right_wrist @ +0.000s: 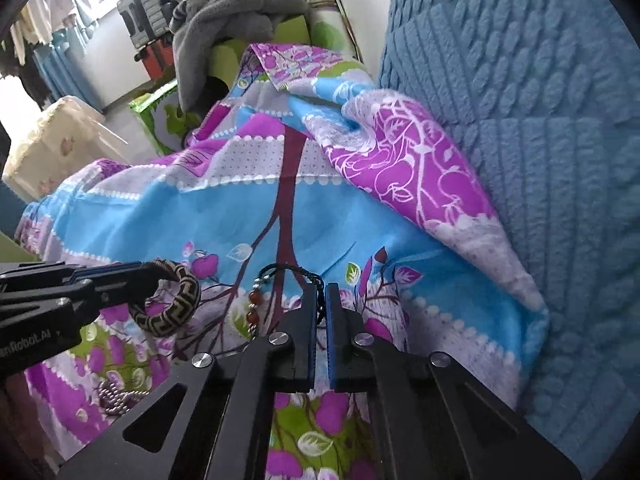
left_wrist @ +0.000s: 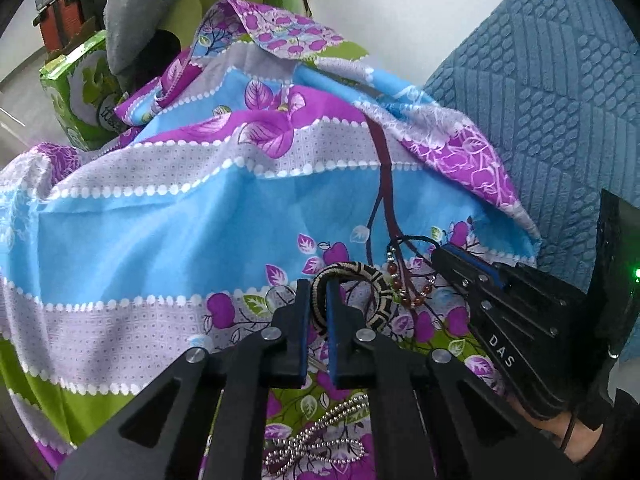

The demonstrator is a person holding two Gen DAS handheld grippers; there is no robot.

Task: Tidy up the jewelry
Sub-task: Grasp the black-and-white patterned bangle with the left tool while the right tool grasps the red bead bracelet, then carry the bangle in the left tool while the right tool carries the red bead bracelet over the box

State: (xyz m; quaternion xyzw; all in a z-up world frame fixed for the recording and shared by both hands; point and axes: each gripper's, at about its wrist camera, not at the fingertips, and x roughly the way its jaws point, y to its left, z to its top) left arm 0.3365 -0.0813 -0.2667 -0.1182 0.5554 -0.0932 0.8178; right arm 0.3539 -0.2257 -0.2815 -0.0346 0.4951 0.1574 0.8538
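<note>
The woven bangle (left_wrist: 362, 280) — a stiff ring wrapped in black-and-cream patterned thread — sat clamped by its rim between the pads of the left hand-held gripper (left_wrist: 318, 304), just above the floral cloth (left_wrist: 160, 220). It looked light and rigid enough to keep its shape, and the woven wrap should give the pads good friction, so a pinch across the band seemed a sound hold.

Just to its right lay the cord necklace (right_wrist: 288, 272), a thin black cord strung with small reddish beads (left_wrist: 394, 280). The right hand-held gripper (right_wrist: 321, 320) was closed on the cord at its knotted stretch. That piece looked limp and very light; it would likely dangle and swing, and the cord could slip through smooth pads, so the knots were probably the safest place to grip. The beads seemed the fragile part.

Nearer the camera, a silver ball-chain (left_wrist: 320, 436) lay loose in a tangle on the cloth, untouched — it would likely pour through a loose hold and snag on itself.

The cloth was rumpled over a bed or sofa, with a blue textured cushion (left_wrist: 540, 100) on the right and a green box (left_wrist: 76, 92) far left.
</note>
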